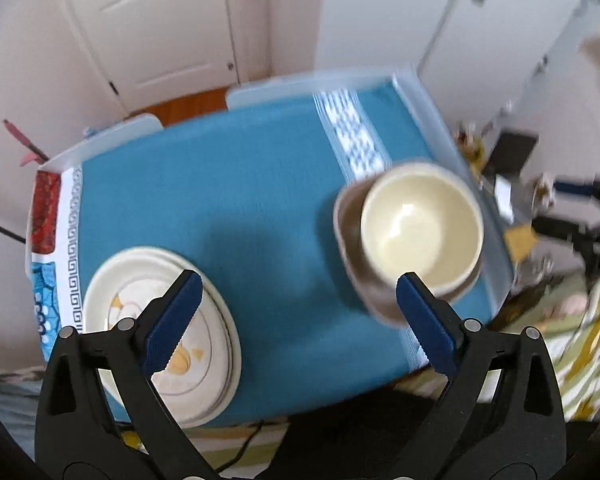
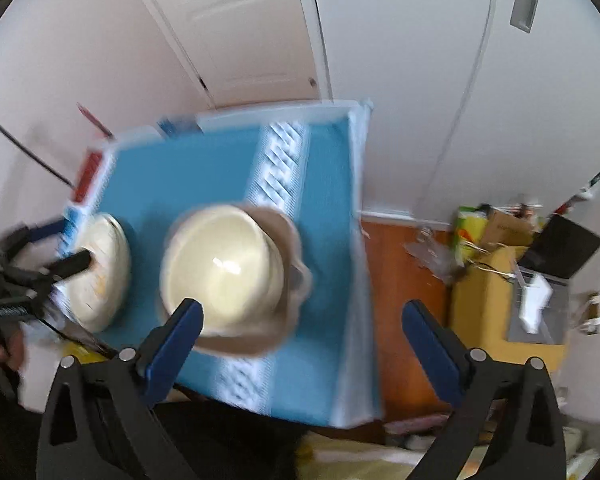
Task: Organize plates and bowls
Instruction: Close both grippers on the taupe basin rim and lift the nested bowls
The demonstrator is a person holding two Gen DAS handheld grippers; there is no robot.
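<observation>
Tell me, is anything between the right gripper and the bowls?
Nothing visible. The right gripper is open above the stacked bowls, with only air between; the plates sit off to the side.

Stacked bowls [image 2: 224,268] motion-blurred; plates [image 1: 160,332] partly behind left claw [image 1: 300,316] finger; clutter [image 2: 500,248] unreadable.

1. Left gripper [image 1: 298,312]: matte black arms, blue ridged finger pads [image 1: 172,320], silver round pivot pins at lower frame
2. Right gripper [image 2: 302,340]: same black arms, blue pads, silver pins
</observation>
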